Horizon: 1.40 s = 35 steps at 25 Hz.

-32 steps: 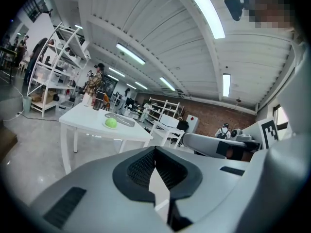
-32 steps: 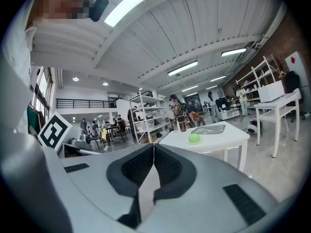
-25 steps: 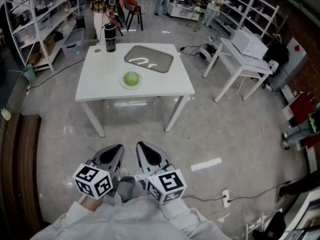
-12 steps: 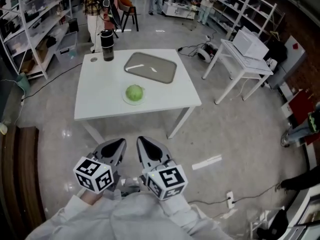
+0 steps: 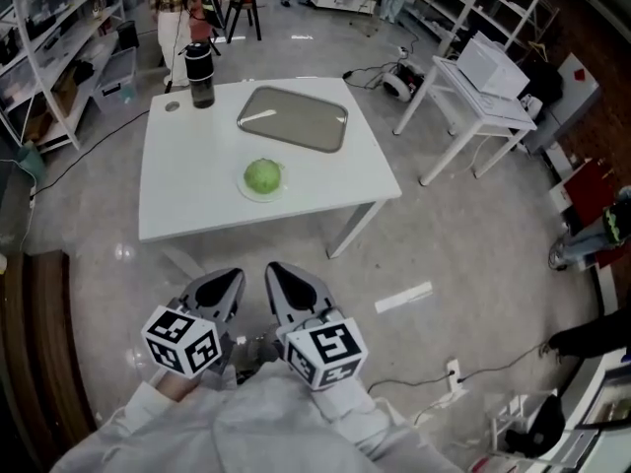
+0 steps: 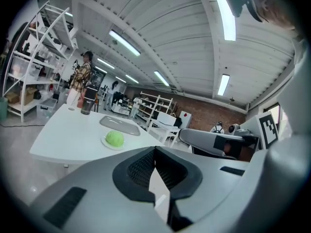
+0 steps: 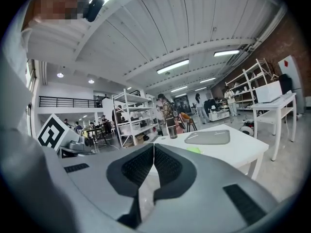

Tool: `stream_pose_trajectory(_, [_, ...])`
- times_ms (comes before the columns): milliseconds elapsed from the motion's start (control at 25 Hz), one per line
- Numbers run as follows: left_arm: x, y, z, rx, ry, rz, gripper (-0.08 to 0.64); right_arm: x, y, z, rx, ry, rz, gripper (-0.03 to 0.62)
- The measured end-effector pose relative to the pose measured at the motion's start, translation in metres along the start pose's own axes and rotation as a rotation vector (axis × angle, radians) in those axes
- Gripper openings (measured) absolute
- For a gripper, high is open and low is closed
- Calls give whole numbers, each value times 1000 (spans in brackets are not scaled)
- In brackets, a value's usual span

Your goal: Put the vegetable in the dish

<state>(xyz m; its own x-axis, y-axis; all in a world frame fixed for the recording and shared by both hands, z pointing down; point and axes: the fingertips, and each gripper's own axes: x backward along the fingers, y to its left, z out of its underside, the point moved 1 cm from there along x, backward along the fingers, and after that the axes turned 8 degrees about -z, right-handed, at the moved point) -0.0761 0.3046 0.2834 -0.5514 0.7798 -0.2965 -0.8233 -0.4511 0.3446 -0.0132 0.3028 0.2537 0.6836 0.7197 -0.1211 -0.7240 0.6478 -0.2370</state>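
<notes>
A round green vegetable (image 5: 261,176) sits on a small white plate on the white table (image 5: 187,185). Behind it lies a grey rectangular dish (image 5: 293,118). Both grippers are held side by side close to my body, short of the table's near edge. My left gripper (image 5: 227,279) is shut with nothing in it, and so is my right gripper (image 5: 277,272). In the left gripper view the vegetable (image 6: 115,138) and the dish (image 6: 119,125) lie beyond the closed jaws. The right gripper view shows the dish (image 7: 206,138) and a sliver of the vegetable (image 7: 194,150).
A black bottle (image 5: 201,74) stands at the table's far left corner, beside a small round lid (image 5: 173,106). A second white table (image 5: 473,101) with a white box stands to the right. Shelving lines the left wall (image 5: 39,28). People stand at the back. Cables run across the floor.
The table with the vegetable has drawn nearer to me and lower in the head view. Both grippers keep their place before my body and stay shut.
</notes>
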Motion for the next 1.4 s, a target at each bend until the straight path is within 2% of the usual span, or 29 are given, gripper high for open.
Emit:
stream_pose_trajectory(240, [-18,17,-3,-3,21,-4,8,-20,-21,2,-16,9,24,14])
stream_pose_trajectory(640, [-64,53,-27,-7,27,-45,9,-73,-59,-10,-14,14,-23,14])
stream_pose_trajectory(880, [-108,75,-53,-24,22,-53,8,-113,-91,-33,34,-4,-49,14])
stream_pose_trajectory(1400, [-211,113,-117,-16,-2,-111,8,-201,-184,-71,29,62,-128,14])
